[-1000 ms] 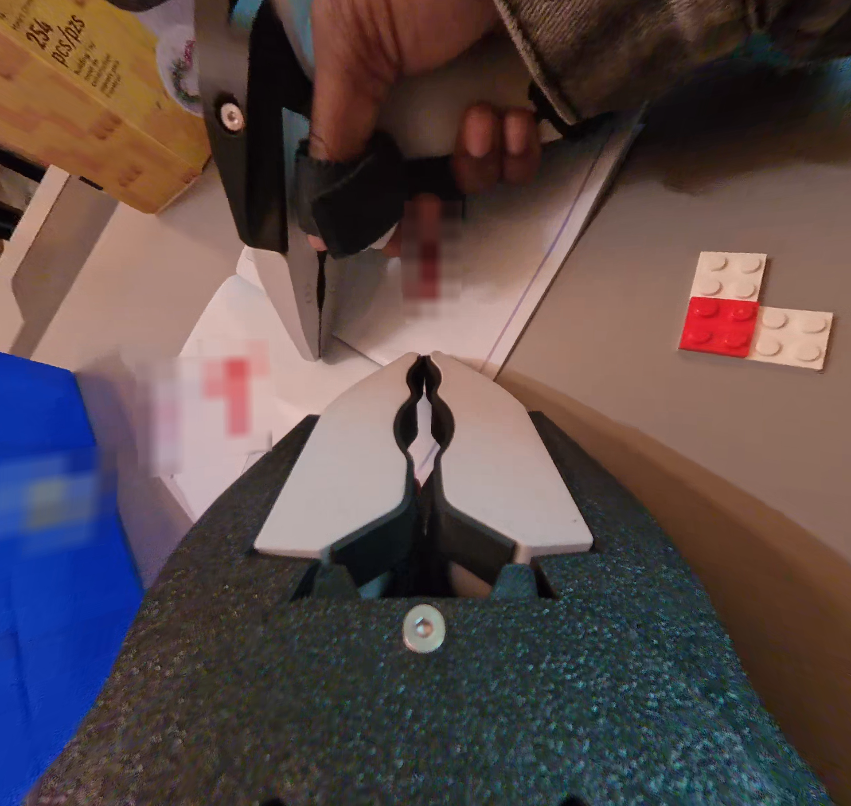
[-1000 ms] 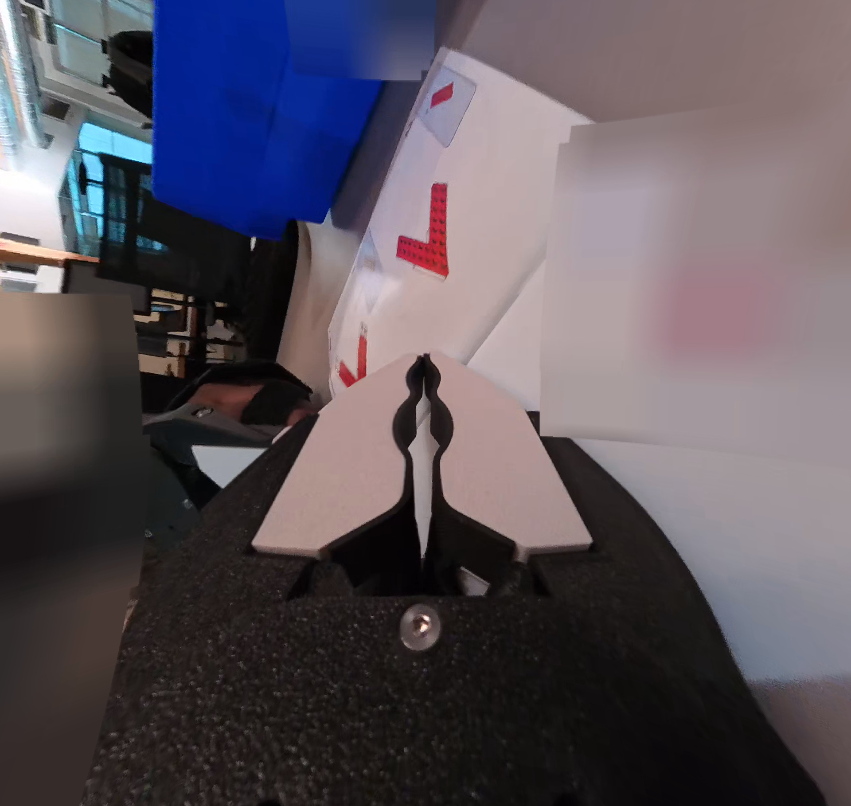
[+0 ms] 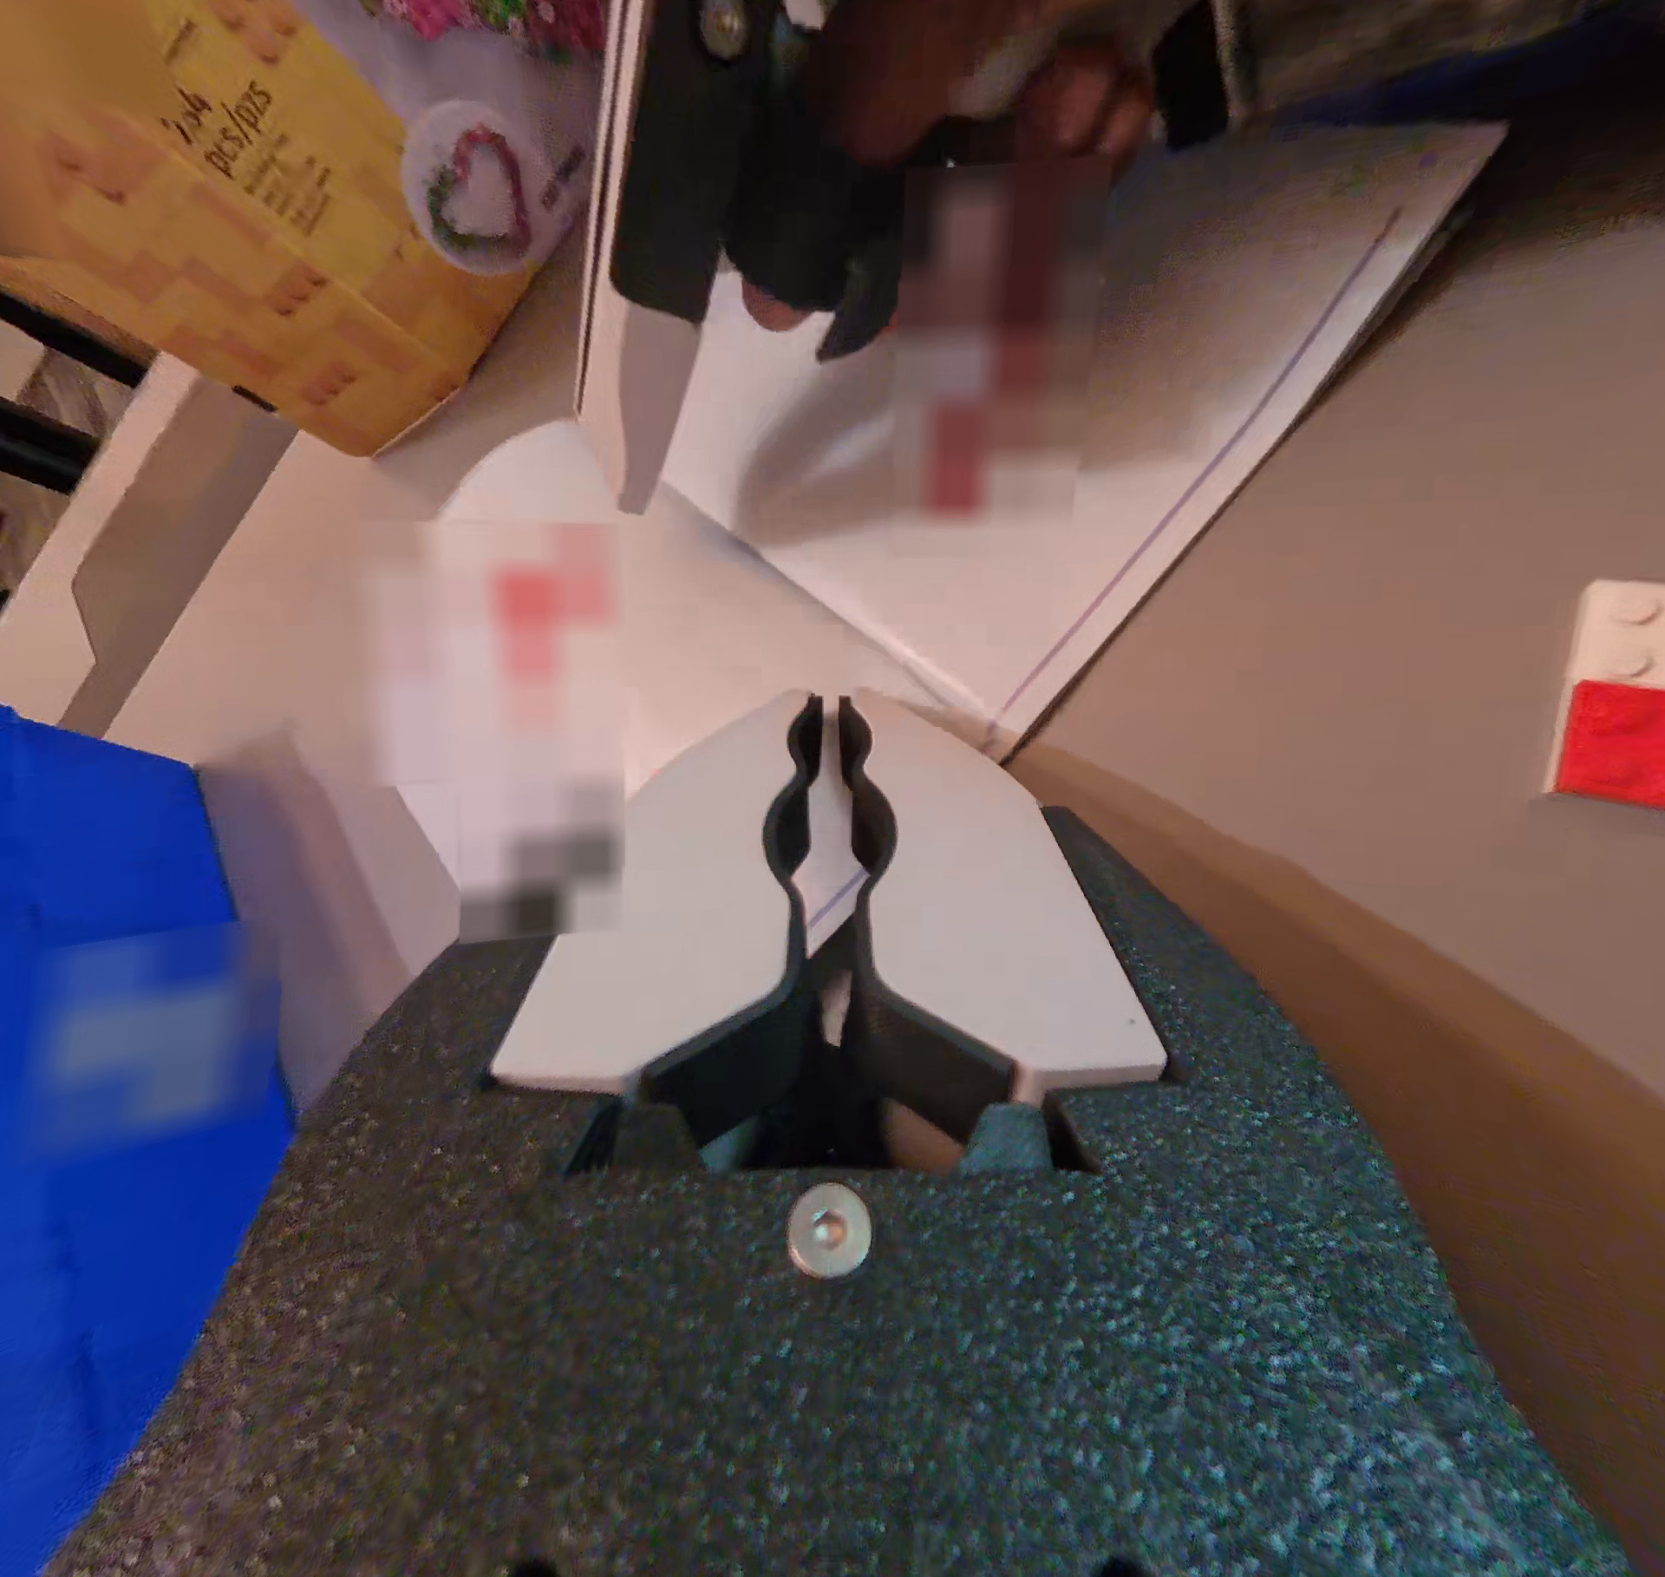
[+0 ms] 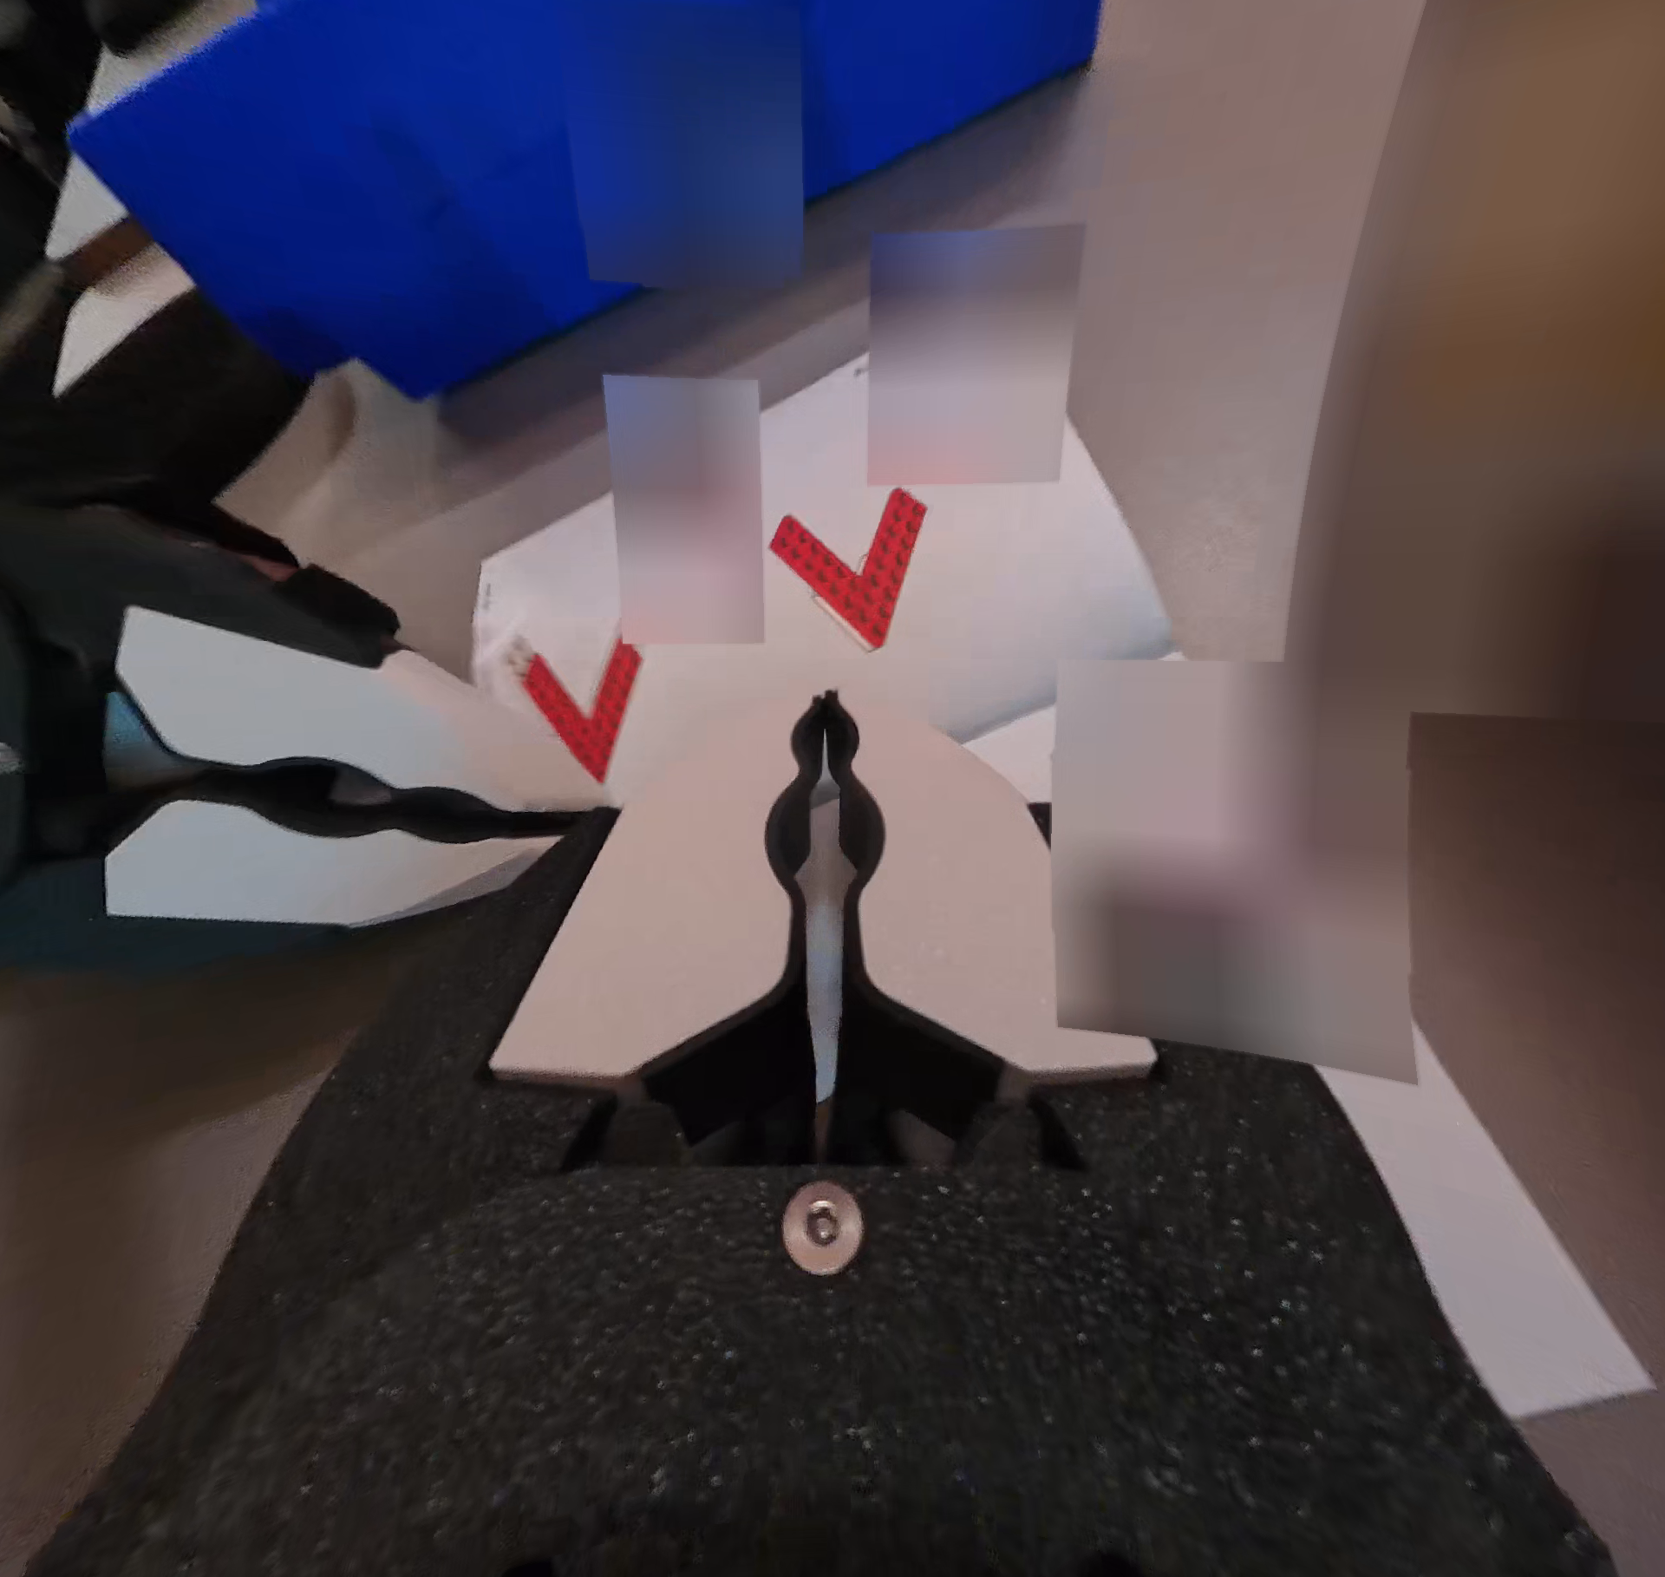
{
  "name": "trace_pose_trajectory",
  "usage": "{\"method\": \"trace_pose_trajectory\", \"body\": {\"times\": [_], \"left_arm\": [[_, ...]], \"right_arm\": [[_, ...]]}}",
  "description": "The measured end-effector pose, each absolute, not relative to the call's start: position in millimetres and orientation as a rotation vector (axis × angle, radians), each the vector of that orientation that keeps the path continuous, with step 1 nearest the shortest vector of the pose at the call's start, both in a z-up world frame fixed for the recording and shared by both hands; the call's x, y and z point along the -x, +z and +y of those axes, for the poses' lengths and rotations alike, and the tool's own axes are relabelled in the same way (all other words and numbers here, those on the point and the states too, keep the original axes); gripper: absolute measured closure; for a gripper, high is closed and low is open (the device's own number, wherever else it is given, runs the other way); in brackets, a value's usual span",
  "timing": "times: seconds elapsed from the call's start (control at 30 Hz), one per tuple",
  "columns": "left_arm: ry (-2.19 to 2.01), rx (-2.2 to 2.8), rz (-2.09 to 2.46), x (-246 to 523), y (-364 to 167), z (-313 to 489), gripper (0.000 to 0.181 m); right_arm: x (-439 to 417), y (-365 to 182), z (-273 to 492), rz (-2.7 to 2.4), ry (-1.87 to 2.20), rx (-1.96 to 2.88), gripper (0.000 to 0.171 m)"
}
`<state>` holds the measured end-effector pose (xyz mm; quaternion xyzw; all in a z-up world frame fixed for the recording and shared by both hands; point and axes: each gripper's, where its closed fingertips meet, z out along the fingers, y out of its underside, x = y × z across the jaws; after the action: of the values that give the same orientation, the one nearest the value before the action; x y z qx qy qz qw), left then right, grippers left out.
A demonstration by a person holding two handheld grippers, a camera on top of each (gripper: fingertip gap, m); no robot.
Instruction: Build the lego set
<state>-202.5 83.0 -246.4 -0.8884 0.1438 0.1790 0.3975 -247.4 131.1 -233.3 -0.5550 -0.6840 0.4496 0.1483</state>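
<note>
An open white instruction booklet (image 3: pixel 1171 407) lies on the grey table, and its pages with red L-shaped plate pictures show in the right wrist view (image 4: pixel 991 632). My left gripper (image 3: pixel 829 705) is shut on the near edge of a booklet page; it also shows in the right wrist view (image 4: pixel 577 813). My right gripper (image 4: pixel 827 700) is shut on a thin white page that stands between its jaws. It shows in the left wrist view (image 3: pixel 640 488), held by a hand (image 3: pixel 946 47), pointing down at the booklet's fold. A small assembly of white and red plates (image 3: pixel 1613 705) lies flat on the table at the right.
A yellow set box (image 3: pixel 225 209) stands at the back left. A blue bin (image 3: pixel 108 1083) is close on the left and shows behind the booklet in the right wrist view (image 4: pixel 450 137). The table's brown front edge (image 3: pixel 1351 948) runs along the right. Left tips to right tips: about 7 cm.
The right gripper has swung round with its page, so the booklet and blue bin now sit upright in its view. The left view has shifted closer, pushing the plates to its right edge.
</note>
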Motion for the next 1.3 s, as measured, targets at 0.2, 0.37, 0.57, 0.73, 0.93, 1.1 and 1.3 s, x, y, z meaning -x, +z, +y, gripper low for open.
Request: {"method": "trace_pose_trajectory", "body": {"times": [0.2, 0.37, 0.57, 0.73, 0.93, 1.1, 1.3], "left_arm": [[0.483, 2.273, 0.389, 203, -252, 81, 0.181], [0.528, 2.274, 0.406, 203, -252, 80, 0.181], [0.519, 2.274, 0.397, 204, -251, 79, 0.180], [0.533, 2.260, 0.367, 209, -246, 77, 0.175], [0.531, 2.182, 0.278, 216, -230, 78, 0.172], [0.481, 2.080, 0.179, 219, -211, 80, 0.170], [0.299, 1.876, -0.016, 216, -169, 84, 0.159]], "right_arm": [[243, -256, 131, -2.057, 1.116, 1.595, 0.171], [242, -256, 131, -2.068, 1.086, 1.563, 0.171], [242, -256, 131, -2.070, 1.118, 1.578, 0.171], [235, -178, 128, -1.800, 1.223, 1.225, 0.162], [155, -97, 135, -1.602, 1.129, 1.124, 0.106], [51, -60, 190, -1.429, 0.921, 1.201, 0.109], [-38, -74, 271, -1.612, 0.678, 1.404, 0.118]]}}
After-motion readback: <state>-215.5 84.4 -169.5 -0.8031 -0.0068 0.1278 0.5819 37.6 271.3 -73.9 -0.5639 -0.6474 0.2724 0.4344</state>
